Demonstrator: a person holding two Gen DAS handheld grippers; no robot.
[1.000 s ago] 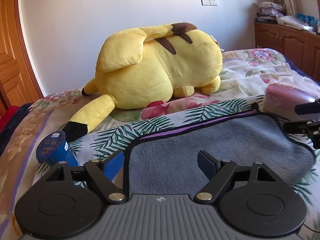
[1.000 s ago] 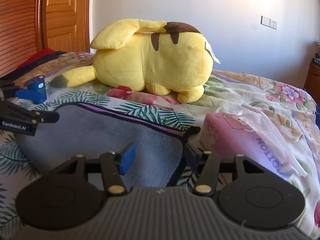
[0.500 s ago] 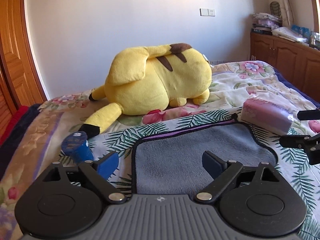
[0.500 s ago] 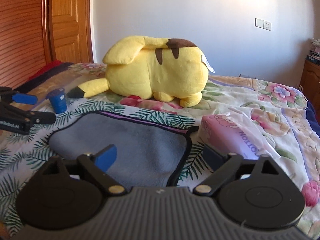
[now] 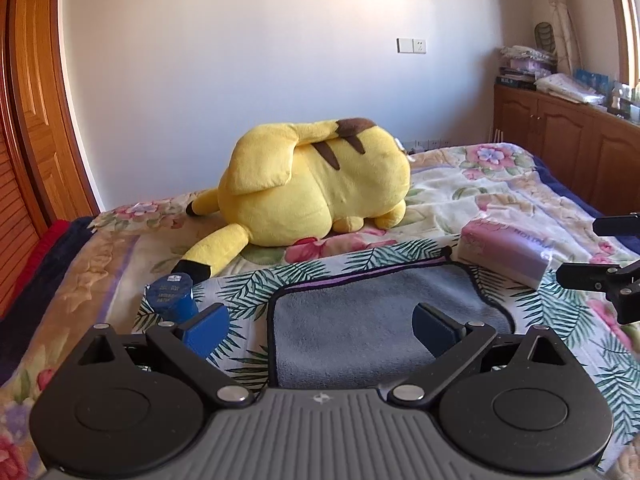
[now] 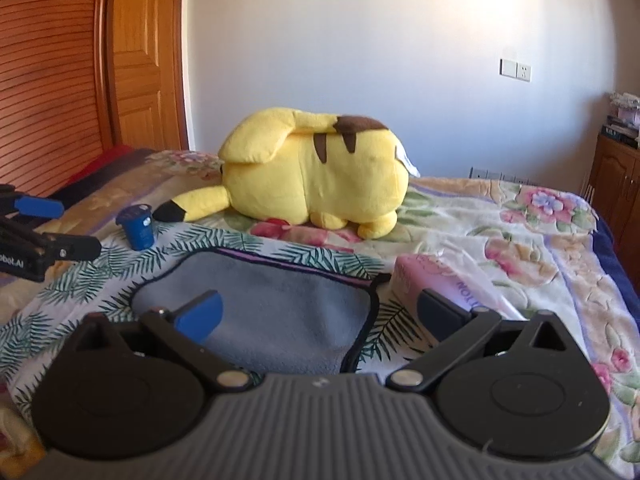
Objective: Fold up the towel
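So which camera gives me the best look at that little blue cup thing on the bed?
The right wrist view: the blue cup stands whole and unobstructed beside the plush's tail. In the left wrist view the cup is nearer, but a blue pad of the left gripper covers its lower part.

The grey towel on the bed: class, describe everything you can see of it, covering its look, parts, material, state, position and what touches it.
The grey towel looks like soft fleecy cloth, edged with dark piping, with a purple stripe along its far edge. It lies flat on the leaf-patterned bedspread, corners rounded, a small dark tab at its far right corner. Its near edge is hidden behind both gripper bodies. No finger visibly clamps it: the left gripper and the right gripper are both open above it.
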